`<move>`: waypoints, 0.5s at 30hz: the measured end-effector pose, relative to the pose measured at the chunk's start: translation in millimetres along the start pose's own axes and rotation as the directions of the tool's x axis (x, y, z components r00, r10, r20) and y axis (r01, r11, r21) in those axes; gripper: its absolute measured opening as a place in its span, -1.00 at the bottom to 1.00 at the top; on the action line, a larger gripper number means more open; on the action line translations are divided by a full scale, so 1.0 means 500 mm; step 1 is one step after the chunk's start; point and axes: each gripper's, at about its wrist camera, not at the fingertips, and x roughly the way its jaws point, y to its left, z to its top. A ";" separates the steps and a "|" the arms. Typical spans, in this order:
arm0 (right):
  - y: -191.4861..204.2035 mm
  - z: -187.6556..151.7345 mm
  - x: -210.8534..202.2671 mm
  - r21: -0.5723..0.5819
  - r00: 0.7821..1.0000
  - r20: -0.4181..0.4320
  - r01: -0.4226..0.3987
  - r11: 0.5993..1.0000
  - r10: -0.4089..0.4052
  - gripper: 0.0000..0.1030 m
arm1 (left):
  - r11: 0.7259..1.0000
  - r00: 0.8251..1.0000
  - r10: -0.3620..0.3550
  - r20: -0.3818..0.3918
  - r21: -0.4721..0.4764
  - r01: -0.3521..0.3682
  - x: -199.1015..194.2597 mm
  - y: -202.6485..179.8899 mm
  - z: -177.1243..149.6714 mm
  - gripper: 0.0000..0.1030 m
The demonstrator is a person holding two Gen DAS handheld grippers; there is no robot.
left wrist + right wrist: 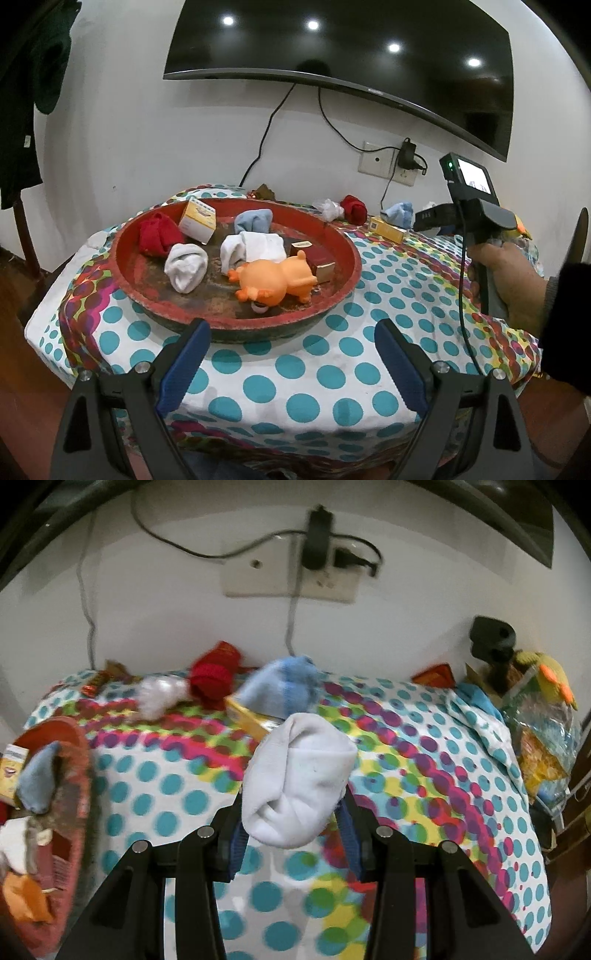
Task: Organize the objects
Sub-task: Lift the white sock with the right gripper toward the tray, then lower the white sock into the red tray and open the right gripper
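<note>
socks are the business here: the right gripper (291, 834) is clamped on a rolled white sock (297, 779), which bulges up and forward out of the blue pads and hangs clear above the dotted tablecloth (177, 775). the red tray (79, 760) sits off to that gripper's left, its rim just inside the edge of the right wrist view, with a blue sock and a small box already in it. ahead of the held sock, near the wall, a yellow box (251, 716), a blue sock (284, 686) and a red sock (216, 675) remain on the cloth. the left gripper (291, 354) stands wide apart with nothing between its pads, just short of the tray's near rim (236, 328); inside, beyond its tips, lie white socks (186, 267), a red sock (157, 236) and an orange toy (275, 278). my judgement is that the step in hand is carrying the white sock to the tray. to do it well, keep it high enough to clear the rim, swing left until the roll is over a bare patch near the other white socks, lower it, then part the pads so it drops without unrolling. the grip looks shallow, low on the roll, so a quick swing might shake it loose; move steadily. the left gripper is best kept out of the tray while the sock comes in.
</note>
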 end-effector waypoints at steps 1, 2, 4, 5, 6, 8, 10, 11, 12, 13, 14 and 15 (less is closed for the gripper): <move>0.017 0.001 -0.005 -0.016 1.000 0.006 -0.005 1.000 0.006 -0.21 | 1.000 1.000 0.005 0.000 -0.005 -0.005 0.000 0.003 0.001 0.80; 0.038 0.002 -0.010 -0.036 1.000 0.012 -0.012 0.999 0.013 -0.21 | 1.000 1.000 0.009 0.002 -0.007 -0.009 -0.001 0.004 0.002 0.80; 0.076 0.004 -0.020 -0.067 0.999 0.019 -0.034 0.997 0.035 -0.21 | 1.000 1.000 0.018 0.007 -0.011 -0.018 -0.004 0.008 0.004 0.80; 0.094 0.005 -0.025 -0.082 0.999 0.024 -0.043 0.996 0.045 -0.21 | 1.000 1.000 0.023 0.011 -0.014 -0.023 -0.005 0.010 0.005 0.80; 0.110 0.006 -0.030 -0.095 0.998 0.029 -0.050 0.994 0.053 -0.21 | 1.000 1.000 0.025 0.013 -0.019 -0.025 -0.006 0.012 0.006 0.80; 0.149 0.009 -0.040 -0.128 0.997 0.034 -0.070 0.989 0.075 -0.21 | 0.999 1.000 0.024 0.010 -0.030 -0.024 -0.007 0.019 0.008 0.80; 0.183 0.010 -0.050 -0.160 0.995 0.043 -0.080 0.984 0.088 -0.21 | 0.999 1.000 0.030 0.009 -0.039 -0.029 -0.007 0.024 0.009 0.80; 0.202 0.011 -0.054 -0.181 0.994 0.042 -0.088 0.980 0.097 -0.21 | 0.999 0.999 0.031 0.009 -0.042 -0.031 -0.007 0.026 0.010 0.80; 0.216 0.012 -0.057 -0.195 0.994 0.043 -0.090 0.977 0.100 -0.21 | 0.999 0.999 0.031 0.012 -0.044 -0.031 -0.008 0.027 0.010 0.80; 0.231 0.013 -0.063 -0.210 0.993 0.048 -0.096 0.973 0.108 -0.21 | 0.998 0.999 0.034 0.015 -0.045 -0.033 -0.009 0.029 0.011 0.80; 0.243 0.013 -0.070 -0.219 0.992 0.051 -0.104 0.970 0.118 -0.21 | 0.998 0.999 0.035 0.017 -0.045 -0.034 -0.010 0.030 0.012 0.80; 0.254 0.013 -0.074 -0.227 0.990 0.050 -0.114 0.967 0.128 -0.21 | 0.998 0.999 0.037 0.020 -0.046 -0.036 -0.010 0.032 0.012 0.80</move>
